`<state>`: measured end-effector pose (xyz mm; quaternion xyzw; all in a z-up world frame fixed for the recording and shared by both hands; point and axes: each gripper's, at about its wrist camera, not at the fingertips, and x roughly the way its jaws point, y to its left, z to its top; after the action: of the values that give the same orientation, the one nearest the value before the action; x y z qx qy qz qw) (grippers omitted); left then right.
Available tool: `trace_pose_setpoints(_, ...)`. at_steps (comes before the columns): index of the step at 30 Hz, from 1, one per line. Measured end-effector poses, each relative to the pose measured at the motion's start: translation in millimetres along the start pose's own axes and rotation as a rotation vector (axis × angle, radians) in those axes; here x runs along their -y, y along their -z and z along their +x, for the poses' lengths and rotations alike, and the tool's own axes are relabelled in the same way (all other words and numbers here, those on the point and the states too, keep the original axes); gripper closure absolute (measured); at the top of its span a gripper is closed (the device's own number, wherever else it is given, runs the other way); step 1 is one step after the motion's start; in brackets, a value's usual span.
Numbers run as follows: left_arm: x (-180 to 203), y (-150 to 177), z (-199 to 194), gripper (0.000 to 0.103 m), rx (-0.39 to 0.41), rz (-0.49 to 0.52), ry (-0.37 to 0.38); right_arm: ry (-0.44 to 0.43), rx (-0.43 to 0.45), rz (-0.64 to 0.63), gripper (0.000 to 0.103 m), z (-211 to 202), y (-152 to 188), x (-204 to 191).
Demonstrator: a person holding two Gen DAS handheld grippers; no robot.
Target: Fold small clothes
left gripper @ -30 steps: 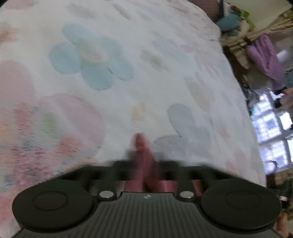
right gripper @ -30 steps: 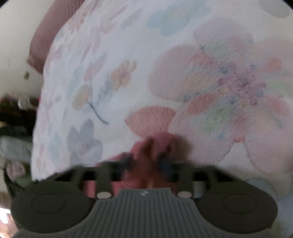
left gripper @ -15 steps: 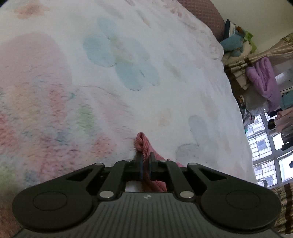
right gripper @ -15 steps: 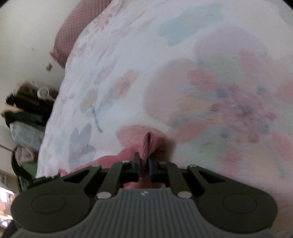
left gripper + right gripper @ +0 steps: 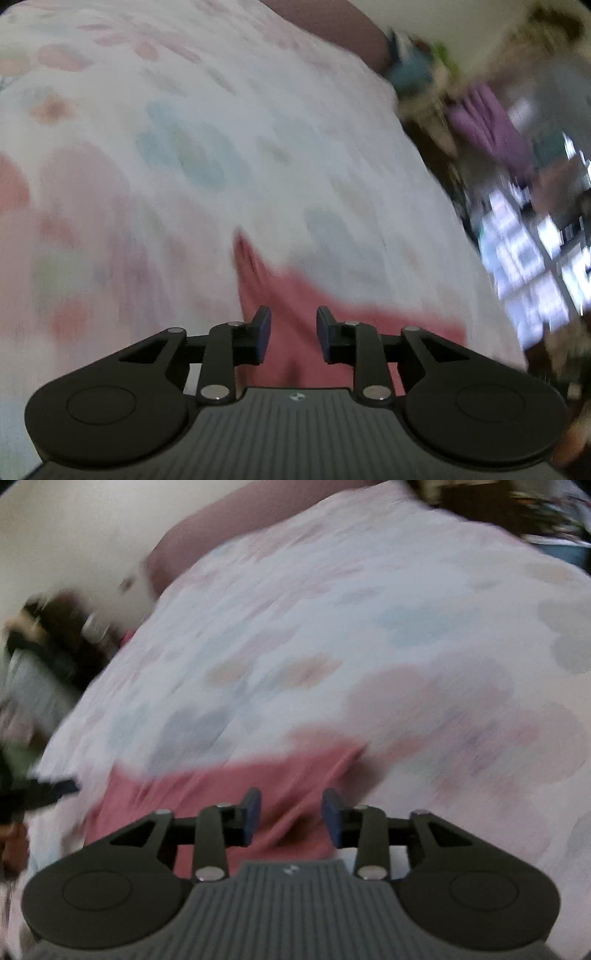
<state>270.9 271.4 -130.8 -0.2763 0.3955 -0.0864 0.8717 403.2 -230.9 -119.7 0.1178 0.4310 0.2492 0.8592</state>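
A small pink garment (image 5: 295,295) lies flat on the floral bedspread (image 5: 221,129), right under both grippers. My left gripper (image 5: 291,328) is open and empty just above the cloth, one corner of which points away at the upper left. In the right wrist view the same pink garment (image 5: 229,786) spreads to the left below my right gripper (image 5: 291,812), which is also open and empty. Both views are blurred by motion.
The bedspread (image 5: 369,627) covers a bed. A dark pink pillow (image 5: 221,528) lies at the head. Clutter, a purple cloth (image 5: 491,133) and bright windows (image 5: 535,240) are off the bed's right edge; dark clutter (image 5: 55,638) is off the left edge.
Both grippers were shut on bunched corners of the pink garment; now both have opened and let it go. The garment lies spread on the bed and both views have tilted up.
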Motion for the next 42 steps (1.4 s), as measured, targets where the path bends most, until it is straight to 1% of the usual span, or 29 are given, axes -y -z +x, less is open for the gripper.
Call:
trace_pose_setpoints(2, 7.3, 26.8, -11.5, 0.073, -0.051, 0.06, -0.019, -0.019, -0.047, -0.025, 0.067, -7.3, 25.0, -13.2)
trace_pose_setpoints(4, 16.2, 55.6, -29.3, 0.071, -0.06, 0.086, -0.045, -0.016, -0.068, -0.011, 0.067, -17.8, 47.6, -22.4)
trace_pose_setpoints(5, 22.6, 69.4, -38.3, 0.068, -0.055, 0.109, -0.047, -0.012, -0.07, -0.006, 0.067, -25.1, 59.6, -26.6)
trace_pose_setpoints(6, 30.9, 83.5, -45.7, 0.062, -0.053, 0.147, -0.047, -0.01, -0.068, -0.009, 0.067, -32.6, 71.3, -31.1)
trace_pose_setpoints(7, 40.4, 97.6, -51.1, 0.06, -0.053, 0.196, -0.052, -0.006, -0.068, -0.023, 0.065, -38.4, 82.5, -36.5)
trace_pose_setpoints(9, 57.8, 113.2, -53.5, 0.056, -0.046, 0.27, -0.07, 0.02, -0.074, -0.094, 0.065, -47.9, 103.9, -54.7)
trace_pose_setpoints(10, 65.0, 117.9, -53.3, 0.054, -0.038, 0.297, -0.081, 0.047, -0.067, -0.139, 0.065, -49.6, 114.4, -66.2)
trace_pose_setpoints(12, 70.7, 126.6, -49.5, 0.053, -0.048, 0.319, -0.089, 0.077, -0.06, -0.183, 0.064, -53.2, 128.3, -74.8)
trace_pose_setpoints(14, 75.2, 131.9, -39.7, 0.053, -0.085, 0.297, -0.06, 0.104, -0.076, -0.169, 0.063, -43.4, 139.9, -71.6)
trace_pose_setpoints(16, 71.1, 137.6, -32.1, 0.053, -0.138, 0.271, -0.072, 0.136, -0.125, -0.155, 0.065, -31.5, 149.3, -63.2)
trace_pose_setpoints(17, 69.6, 139.1, -33.4, 0.053, -0.152, 0.257, -0.073, 0.145, -0.124, -0.167, 0.065, -34.4, 152.3, -63.7)
trace_pose_setpoints(18, 68.2, 136.7, -37.1, 0.053, -0.15, 0.24, -0.068, 0.144, -0.117, -0.165, 0.065, -40.0, 153.0, -65.9)
trace_pose_setpoints(21, 66.6, 135.1, -66.2, 0.051, -0.119, 0.201, -0.033, 0.125, -0.066, -0.143, 0.063, -69.9, 148.1, -68.8)
trace_pose_setpoints(23, 65.2, 134.2, -82.1, 0.051, -0.097, 0.188, -0.041, 0.12, -0.042, -0.133, 0.06, -88.5, 148.7, -67.4)
trace_pose_setpoints(24, 62.8, 133.6, -89.1, 0.05, -0.088, 0.176, -0.048, 0.128, -0.034, -0.122, 0.06, -97.7, 149.7, -65.0)
trace_pose_setpoints(26, 56.3, 135.4, -100.1, 0.049, -0.092, 0.128, -0.058, 0.141, -0.034, -0.08, 0.058, -111.3, 152.0, -58.2)
trace_pose_setpoints(29, 44.7, 148.0, -111.3, 0.045, -0.134, 0.052, -0.028, 0.124, -0.042, -0.006, 0.054, -130.8, 159.6, -49.7)
trace_pose_setpoints(32, 41.4, 167.8, -112.4, 0.045, -0.193, 0.04, -0.025, 0.115, -0.067, 0.004, 0.051, -146.7, 173.1, -46.6)
trace_pose_setpoints(34, 38.2, 179.0, -116.6, 0.045, -0.207, 0.03, -0.021, 0.111, -0.097, 0.013, 0.051, -155.0, 182.9, -43.2)
trace_pose_setpoints(36, 37.9, 184.0, -121.8, 0.045, -0.196, 0.027, -0.019, 0.103, -0.106, 0.025, 0.051, -163.3, 191.3, -41.1)
trace_pose_setpoints(39, 39.7, 181.1, -124.0, 0.045, -0.18, 0.016, -0.021, 0.106, -0.1, 0.05, 0.051, -172.7, 197.7, -35.7)
trace_pose_setpoints(42, 46.0, 173.6, -126.5, 0.044, -0.16, 0.045, -0.021, 0.104, -0.075, 0.083, 0.051, -178.8, 196.4, -32.1)
